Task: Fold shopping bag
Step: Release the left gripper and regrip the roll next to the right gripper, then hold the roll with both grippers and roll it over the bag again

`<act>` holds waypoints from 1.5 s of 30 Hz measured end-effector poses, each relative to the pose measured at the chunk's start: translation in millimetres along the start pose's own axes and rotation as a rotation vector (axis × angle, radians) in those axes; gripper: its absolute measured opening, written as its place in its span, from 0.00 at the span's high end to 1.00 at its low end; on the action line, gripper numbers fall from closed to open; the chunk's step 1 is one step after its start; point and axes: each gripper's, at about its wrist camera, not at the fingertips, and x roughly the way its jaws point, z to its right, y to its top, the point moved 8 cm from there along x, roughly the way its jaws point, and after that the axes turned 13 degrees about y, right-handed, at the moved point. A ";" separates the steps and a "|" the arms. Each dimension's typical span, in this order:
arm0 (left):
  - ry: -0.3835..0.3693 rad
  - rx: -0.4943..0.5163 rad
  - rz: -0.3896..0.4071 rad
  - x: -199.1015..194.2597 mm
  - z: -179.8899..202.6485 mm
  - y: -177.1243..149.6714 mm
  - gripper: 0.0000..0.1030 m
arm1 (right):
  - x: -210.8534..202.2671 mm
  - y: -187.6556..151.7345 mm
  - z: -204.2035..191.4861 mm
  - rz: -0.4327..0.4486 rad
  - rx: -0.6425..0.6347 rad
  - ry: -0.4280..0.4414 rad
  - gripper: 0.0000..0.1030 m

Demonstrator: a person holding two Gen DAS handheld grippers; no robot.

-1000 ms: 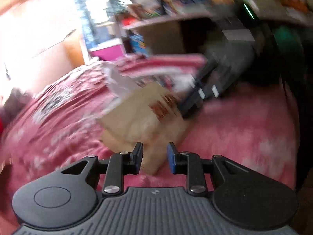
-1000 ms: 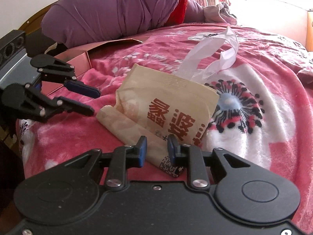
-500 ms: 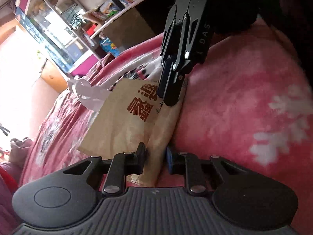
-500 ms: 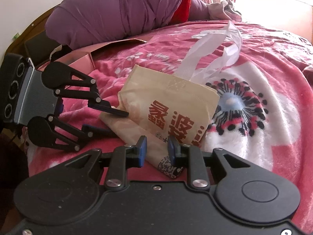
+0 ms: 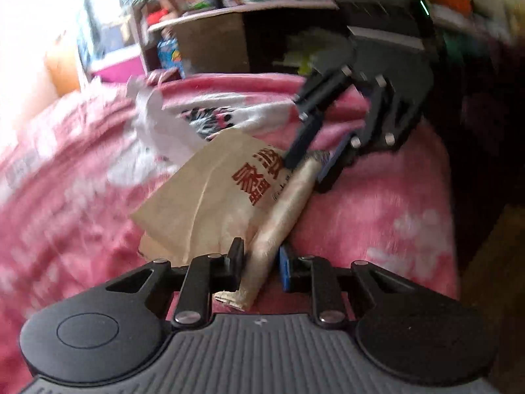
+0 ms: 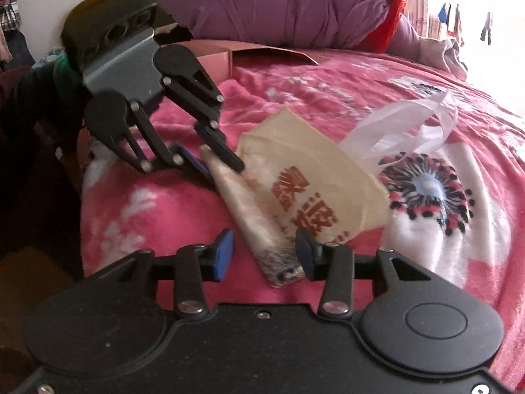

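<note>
A beige shopping bag (image 6: 308,177) with red print and white handles (image 6: 410,124) lies on the pink blanket; its bottom edge is folded into a roll. It also shows in the left wrist view (image 5: 213,203). My left gripper (image 5: 261,262) has its fingers either side of one end of the roll (image 5: 282,220), slightly apart. In the right wrist view the left gripper (image 6: 216,161) sits at the roll's far end. My right gripper (image 6: 264,256) is open around the near end of the roll (image 6: 259,226). It also shows in the left wrist view (image 5: 308,164).
A pink floral blanket (image 6: 361,92) covers the bed. A purple quilt (image 6: 295,3) and a flat pink cardboard box (image 6: 262,55) lie at the head. Shelves with clutter (image 5: 229,10) stand beyond the bed's edge (image 5: 459,229).
My right gripper has opened wider around the roll's end. My left gripper has swung round and now straddles the other end of the roll. The bag has shifted slightly.
</note>
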 end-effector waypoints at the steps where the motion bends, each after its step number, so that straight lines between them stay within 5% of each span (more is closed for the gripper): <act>1: -0.024 -0.051 -0.007 1.2 -4.8 -0.3 0.77 | -1.1 0.1 2.0 0.013 0.014 0.008 0.66; 7: -0.148 -0.368 -0.030 12.4 -32.7 -4.0 0.76 | -7.4 -1.6 26.9 0.124 0.245 0.062 0.68; 10: -0.161 -0.437 -0.027 14.0 -37.7 -4.6 0.75 | -8.5 -5.1 39.9 0.191 0.374 0.089 0.69; 22: -0.098 -0.661 0.034 5.0 -56.7 -18.4 0.74 | -15.1 -14.4 51.0 0.279 0.533 0.082 0.74; 39: 0.150 -0.637 0.027 -8.7 -61.8 -27.6 0.73 | -12.0 -12.3 56.7 0.259 0.562 -0.098 0.82; 42: 0.279 -0.493 0.081 -28.7 -47.8 -10.0 0.73 | -10.3 -10.0 52.9 0.221 0.526 -0.135 0.81; 45: 0.270 -0.385 0.168 -32.7 -27.8 13.9 0.73 | -9.2 -9.8 51.3 0.207 0.513 -0.152 0.81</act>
